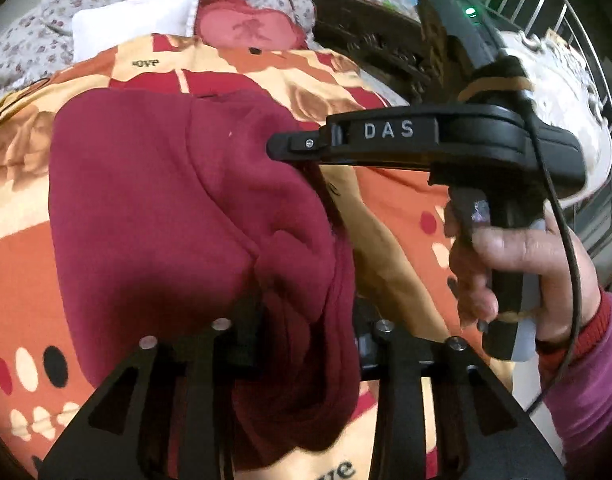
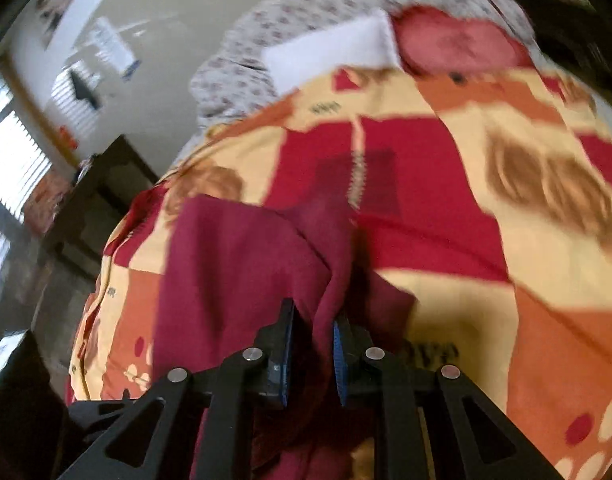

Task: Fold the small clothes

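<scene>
Left wrist view: The maroon garment (image 1: 178, 216) is a soft, thick knit, lying bunched on the patterned bedspread (image 1: 393, 208) with a curved seam across it and heavy folds toward my fingers. My left gripper (image 1: 306, 320) stands at a narrow gap with a gathered fold of the garment between its fingers; whether the pads press on it I cannot tell, as cloth covers them. My right gripper (image 1: 282, 148) shows in profile ahead and to the right, its tip touching the garment's far edge, my right hand (image 1: 517, 264) on its handle. Bare bedspread lies to the left and right of the garment; a white pillow (image 1: 134, 24) and a pink cushion (image 1: 246, 28) sit well ahead.

Right wrist view: The picture is blurred. The garment (image 2: 242, 264) hangs from my right gripper (image 2: 313, 340), whose blue pads (image 2: 339, 360) are pinched closely on a ridge of cloth. It trails ahead and left. Open bedspread (image 2: 485, 280) extends to the right; its edge (image 2: 106, 264) lies to the left.
</scene>
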The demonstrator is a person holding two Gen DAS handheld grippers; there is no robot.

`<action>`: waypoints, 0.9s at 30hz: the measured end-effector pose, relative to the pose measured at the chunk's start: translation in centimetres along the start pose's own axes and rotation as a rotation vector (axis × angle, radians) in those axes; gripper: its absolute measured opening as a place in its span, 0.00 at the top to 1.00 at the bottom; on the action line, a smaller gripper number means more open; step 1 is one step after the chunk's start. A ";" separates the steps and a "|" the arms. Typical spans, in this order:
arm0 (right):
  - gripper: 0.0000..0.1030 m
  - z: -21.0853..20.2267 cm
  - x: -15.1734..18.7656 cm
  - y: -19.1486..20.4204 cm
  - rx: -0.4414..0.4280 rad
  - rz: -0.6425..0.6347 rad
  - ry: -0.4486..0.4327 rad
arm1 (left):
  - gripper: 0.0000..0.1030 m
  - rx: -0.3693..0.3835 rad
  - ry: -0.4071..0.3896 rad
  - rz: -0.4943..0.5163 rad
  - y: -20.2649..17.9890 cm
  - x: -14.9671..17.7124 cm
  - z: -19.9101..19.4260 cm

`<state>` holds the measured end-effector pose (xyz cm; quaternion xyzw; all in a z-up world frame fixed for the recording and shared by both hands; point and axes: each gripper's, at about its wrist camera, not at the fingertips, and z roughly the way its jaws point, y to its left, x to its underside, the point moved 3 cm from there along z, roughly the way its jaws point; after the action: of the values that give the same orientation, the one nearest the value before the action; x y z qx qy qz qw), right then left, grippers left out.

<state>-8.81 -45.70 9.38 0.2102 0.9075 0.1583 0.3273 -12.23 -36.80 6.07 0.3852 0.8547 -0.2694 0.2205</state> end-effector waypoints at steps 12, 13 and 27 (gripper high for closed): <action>0.81 -6.7 3.5 6.6 -0.138 -0.172 -0.034 | 0.42 -0.169 -0.099 0.013 4.5 -1.2 -8.4; 0.81 -6.4 4.0 7.2 -0.155 -0.181 -0.023 | 0.42 -0.173 -0.091 -0.027 5.5 -1.1 -7.8; 0.80 -4.2 10.4 2.6 0.011 -0.144 0.073 | 0.42 -0.262 -0.017 -0.065 6.8 3.1 -2.2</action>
<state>-18.13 -38.98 8.09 0.1404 0.9325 0.1370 0.3032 -9.25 -29.96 3.93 0.3227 0.8928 -0.1656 0.2673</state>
